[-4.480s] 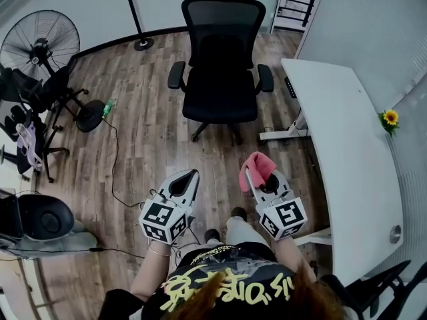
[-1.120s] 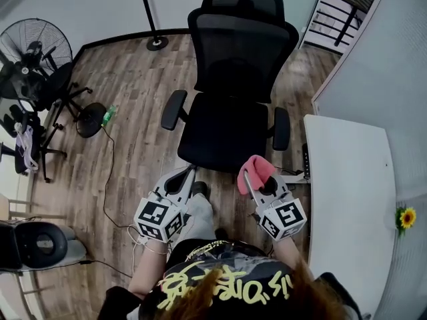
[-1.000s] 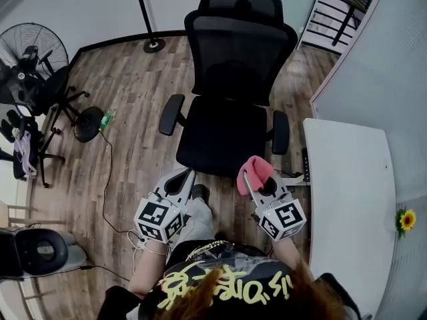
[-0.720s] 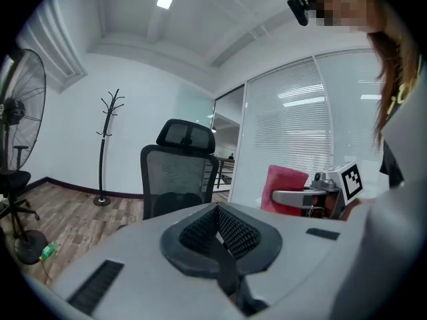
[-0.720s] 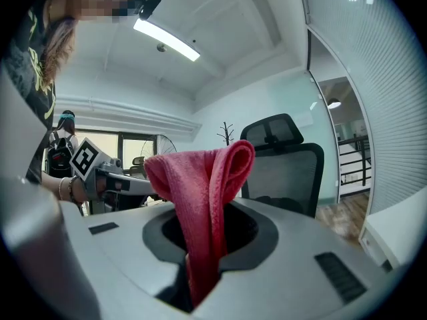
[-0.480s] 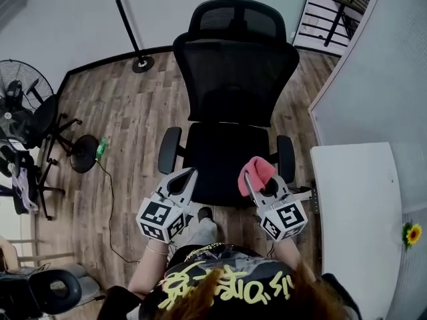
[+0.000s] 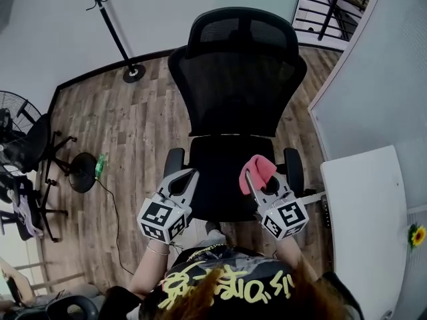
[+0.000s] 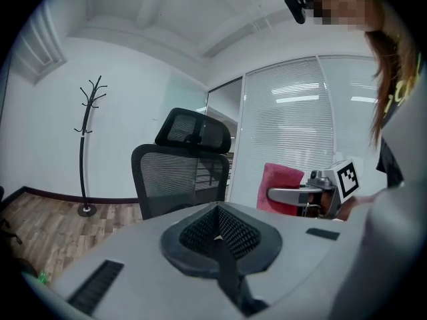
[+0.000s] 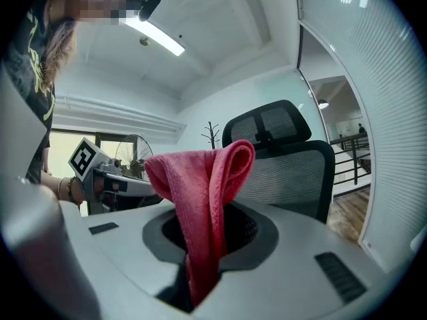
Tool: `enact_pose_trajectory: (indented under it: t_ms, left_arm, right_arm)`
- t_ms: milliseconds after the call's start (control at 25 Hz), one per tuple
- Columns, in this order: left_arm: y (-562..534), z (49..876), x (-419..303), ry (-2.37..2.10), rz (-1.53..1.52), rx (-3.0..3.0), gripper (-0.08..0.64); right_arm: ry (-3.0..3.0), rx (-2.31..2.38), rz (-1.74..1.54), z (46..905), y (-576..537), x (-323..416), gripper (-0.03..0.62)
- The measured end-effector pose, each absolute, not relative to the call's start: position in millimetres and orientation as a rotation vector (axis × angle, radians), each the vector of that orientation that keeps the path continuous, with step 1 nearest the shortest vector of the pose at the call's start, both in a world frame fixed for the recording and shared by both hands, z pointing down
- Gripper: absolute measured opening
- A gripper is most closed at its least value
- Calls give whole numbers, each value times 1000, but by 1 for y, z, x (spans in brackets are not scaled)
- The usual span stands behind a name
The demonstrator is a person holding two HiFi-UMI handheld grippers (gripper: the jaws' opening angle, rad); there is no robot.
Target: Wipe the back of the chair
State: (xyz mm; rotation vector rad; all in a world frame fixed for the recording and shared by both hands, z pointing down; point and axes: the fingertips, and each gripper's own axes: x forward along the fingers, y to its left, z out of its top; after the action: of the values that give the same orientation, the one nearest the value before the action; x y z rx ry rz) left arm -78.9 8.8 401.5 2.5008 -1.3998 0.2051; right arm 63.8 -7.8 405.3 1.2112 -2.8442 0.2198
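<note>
A black mesh office chair stands in front of me with its back (image 7: pixel 237 89) facing me and its seat (image 7: pixel 230 179) just below. My right gripper (image 7: pixel 253 173) is shut on a folded pink cloth (image 7: pixel 259 169), held over the seat's right side; the cloth (image 9: pixel 203 199) stands up between the jaws, with the chair back (image 9: pixel 287 172) beyond. My left gripper (image 7: pixel 189 177) is shut with nothing in it, over the seat's left front. The chair back (image 8: pixel 177 185) and the pink cloth (image 8: pixel 283 189) both show in the left gripper view.
A white desk (image 7: pixel 370 232) with a small sunflower (image 7: pixel 417 235) lies at the right. A coat stand (image 7: pixel 110 29) rises behind the chair at the left. A floor fan (image 7: pixel 23 142) and a cable (image 7: pixel 110 202) are on the wooden floor at the far left.
The chair has come nearer: its seat now lies right under both grippers and its back fills the view's centre. The grippers hold the same pose, the cloth still in the right one.
</note>
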Motion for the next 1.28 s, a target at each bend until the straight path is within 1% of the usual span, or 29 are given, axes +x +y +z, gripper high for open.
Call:
enact_pose_trajectory:
  t_ms: [240, 440, 600, 920, 1280]
  left_arm:
    - [-22, 401, -90, -1343, 206, 2527, -6]
    - [-38, 409, -82, -1319, 204, 2530, -6]
    - [-46, 412, -74, -1331, 207, 2518, -6]
    - [-60, 402, -61, -1429, 182, 2456, -6]
    - [-60, 401, -61, -1554, 183, 2368, -6]
  right_arm:
    - [-2814, 1282, 206, 403, -35, 53, 74]
    - [-2778, 1359, 193, 405, -53, 72, 74]
    - [-2716, 1443, 139, 405, -83, 111, 74]
    - [-2539, 1670, 24, 385, -194, 222, 74]
    - [-2360, 1751, -71, 373, -324, 278, 74]
